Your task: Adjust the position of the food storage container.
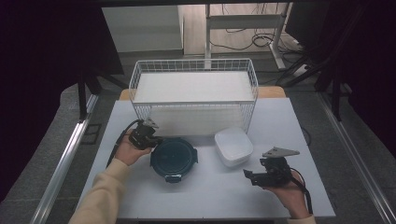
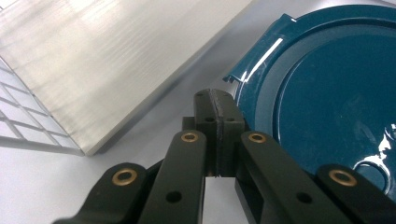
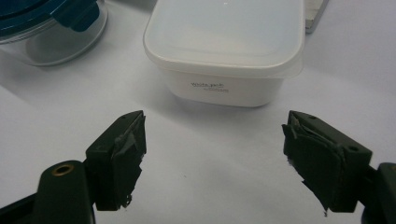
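- The left gripper (image 1: 148,138) is sitting just left of the round container with a dark teal lid (image 1: 173,157), its jaws pressed together with nothing between them; in the left gripper view the closed tips (image 2: 218,109) are lying right beside the lid's rim (image 2: 261,65), and whether they are touching it I cannot tell.
- The round container is standing near the middle of the white table (image 1: 210,196), its clear wall (image 3: 51,46) showing under the teal lid in the right gripper view.
- The right gripper (image 1: 250,177) is resting at the near right, well apart from the round container, its jaws standing wide and empty around bare tabletop.
- The white rectangular lidded tub (image 1: 233,145) is sitting just right of the round container and just beyond the wide jaws (image 3: 224,51), with open table between tub and tips.
- The white wire basket (image 1: 194,65) is occupying the far side, its near wall close behind both containers.
- Open room is lying along the near edge of the table, between the two hands.
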The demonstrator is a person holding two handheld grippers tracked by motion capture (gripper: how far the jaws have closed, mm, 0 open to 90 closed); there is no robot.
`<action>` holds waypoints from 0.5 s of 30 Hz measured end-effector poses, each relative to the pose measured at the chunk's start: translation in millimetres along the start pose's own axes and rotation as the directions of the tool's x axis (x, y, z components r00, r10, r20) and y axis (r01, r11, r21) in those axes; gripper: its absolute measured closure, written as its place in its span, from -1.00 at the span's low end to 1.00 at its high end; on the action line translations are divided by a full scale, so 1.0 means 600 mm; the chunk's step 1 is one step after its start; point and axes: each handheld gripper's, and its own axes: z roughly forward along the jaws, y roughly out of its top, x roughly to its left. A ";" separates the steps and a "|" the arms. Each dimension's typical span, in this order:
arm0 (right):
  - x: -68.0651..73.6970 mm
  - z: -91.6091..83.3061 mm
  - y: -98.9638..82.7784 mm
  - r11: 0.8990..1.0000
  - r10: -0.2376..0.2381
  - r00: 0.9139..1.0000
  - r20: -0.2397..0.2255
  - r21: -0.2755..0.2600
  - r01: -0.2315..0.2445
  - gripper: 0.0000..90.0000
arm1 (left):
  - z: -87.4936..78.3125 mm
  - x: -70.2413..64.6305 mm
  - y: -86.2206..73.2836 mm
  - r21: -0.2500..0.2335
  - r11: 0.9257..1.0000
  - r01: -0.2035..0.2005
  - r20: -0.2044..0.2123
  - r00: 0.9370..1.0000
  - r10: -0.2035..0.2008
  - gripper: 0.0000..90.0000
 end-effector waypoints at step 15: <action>-0.001 -0.003 0.001 1.000 0.005 1.000 0.002 -0.003 -0.005 -0.54 | 0.006 -0.022 0.007 -0.008 0.997 -0.072 0.022 0.997 0.072 1.00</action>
